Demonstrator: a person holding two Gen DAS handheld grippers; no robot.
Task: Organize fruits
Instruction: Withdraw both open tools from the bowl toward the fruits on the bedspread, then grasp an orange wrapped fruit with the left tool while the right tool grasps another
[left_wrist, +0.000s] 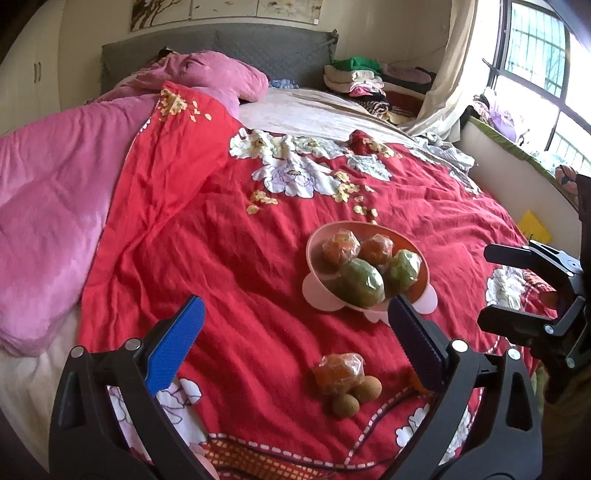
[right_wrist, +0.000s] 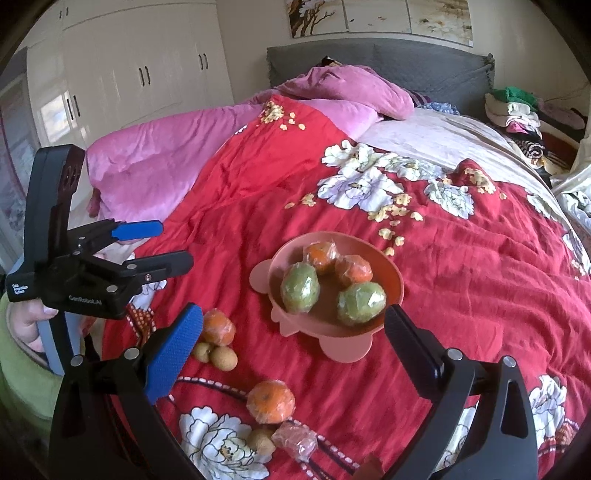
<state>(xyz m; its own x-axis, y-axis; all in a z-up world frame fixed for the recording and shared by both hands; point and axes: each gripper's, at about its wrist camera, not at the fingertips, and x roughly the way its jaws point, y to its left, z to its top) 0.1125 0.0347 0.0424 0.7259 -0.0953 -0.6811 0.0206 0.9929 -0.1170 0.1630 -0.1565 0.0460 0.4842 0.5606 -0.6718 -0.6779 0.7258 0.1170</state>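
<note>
A pink bowl (left_wrist: 317, 254) (right_wrist: 388, 273) stands on the red flowered quilt and holds two wrapped oranges (left_wrist: 340, 246) and two wrapped green fruits (left_wrist: 361, 282). In the left wrist view my left gripper (left_wrist: 297, 317) is open and empty above a wrapped orange (left_wrist: 339, 373) with two small brown fruits (left_wrist: 365, 388) beside it. In the right wrist view my right gripper (right_wrist: 293, 325) is open and empty near the bowl. A loose wrapped orange (right_wrist: 270, 401), a small brown fruit (right_wrist: 261, 439) and a wrapped reddish piece (right_wrist: 295, 440) lie below it. The left gripper (right_wrist: 173, 243) shows at the left.
A pink duvet (left_wrist: 55, 206) is heaped on the left of the bed. Folded clothes (left_wrist: 354, 79) are stacked at the far right by the grey headboard (left_wrist: 258, 51). A window (left_wrist: 535, 55) and a ledge run along the right. White wardrobes (right_wrist: 140, 66) stand on the left.
</note>
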